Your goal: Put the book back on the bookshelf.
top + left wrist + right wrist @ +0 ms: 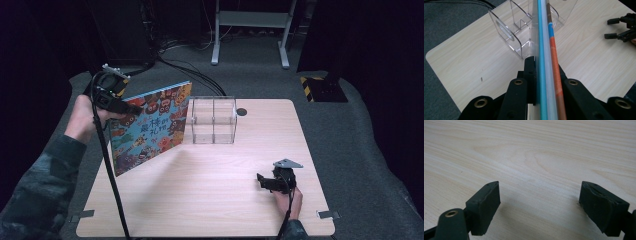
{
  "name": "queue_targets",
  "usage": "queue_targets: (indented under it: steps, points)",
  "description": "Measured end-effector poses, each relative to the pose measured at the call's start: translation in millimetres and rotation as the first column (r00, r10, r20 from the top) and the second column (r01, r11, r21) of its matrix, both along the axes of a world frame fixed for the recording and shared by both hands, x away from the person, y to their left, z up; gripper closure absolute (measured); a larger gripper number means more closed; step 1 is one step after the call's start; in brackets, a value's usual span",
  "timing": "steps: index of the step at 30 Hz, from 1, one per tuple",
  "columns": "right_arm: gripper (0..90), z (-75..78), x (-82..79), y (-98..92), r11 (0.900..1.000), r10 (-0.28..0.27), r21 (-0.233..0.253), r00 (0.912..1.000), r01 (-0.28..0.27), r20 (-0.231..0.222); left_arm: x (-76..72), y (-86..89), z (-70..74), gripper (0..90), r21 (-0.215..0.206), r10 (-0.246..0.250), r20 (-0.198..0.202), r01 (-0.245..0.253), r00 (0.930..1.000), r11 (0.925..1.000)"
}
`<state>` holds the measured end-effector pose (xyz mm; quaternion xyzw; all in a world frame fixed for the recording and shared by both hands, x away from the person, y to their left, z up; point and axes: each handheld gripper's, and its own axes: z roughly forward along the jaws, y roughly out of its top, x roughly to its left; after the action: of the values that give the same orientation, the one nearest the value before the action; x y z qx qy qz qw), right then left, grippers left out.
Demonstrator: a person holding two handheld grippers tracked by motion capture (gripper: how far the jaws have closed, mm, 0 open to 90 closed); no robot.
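A colourful picture book (150,125) stands tilted above the table's left side, held up by my left gripper (131,108), which is shut on its upper left edge. Seen edge-on in the left gripper view, the book (544,50) runs up between the two black jaws. A clear acrylic holder (213,120) with a middle divider stands just right of the book, and the same holder (516,32) lies ahead of the book's far edge. My right gripper (261,180) rests open near the table's right front, with bare wood between its fingertips (486,205).
The light wooden table (215,200) has a small dark hole (241,111) at its back edge. Cables (190,70) run across the grey carpet behind, near a metal stand (250,30). A cable (112,180) trails from the left gripper across the table's left side.
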<state>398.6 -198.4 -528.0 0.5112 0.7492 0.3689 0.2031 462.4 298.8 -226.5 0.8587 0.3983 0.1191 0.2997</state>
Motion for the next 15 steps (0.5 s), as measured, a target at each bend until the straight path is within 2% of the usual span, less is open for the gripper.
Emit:
queue_targets:
  steps: [1,2,15]
  points:
    - [16.7,0.0,0.0,0.0,1.000,0.000,0.000,1.0000,0.000,0.000,1.9,0.3,0.4,80.2,0.002,-0.006,-0.010,0.006,0.9999,1.0000]
    - [16.7,0.0,0.0,0.0,1.000,0.000,0.000,1.0000,0.000,0.000,3.2,-0.6,-0.6,80.2,-0.001,0.006,0.002,-0.006,1.0000,1.0000]
    - [16.8,0.0,0.0,0.1,1.000,0.001,-0.004,1.0000,-0.001,0.000,20.4,-7.8,-7.7,80.1,-0.048,0.073,0.014,-0.072,0.9972,0.9962]
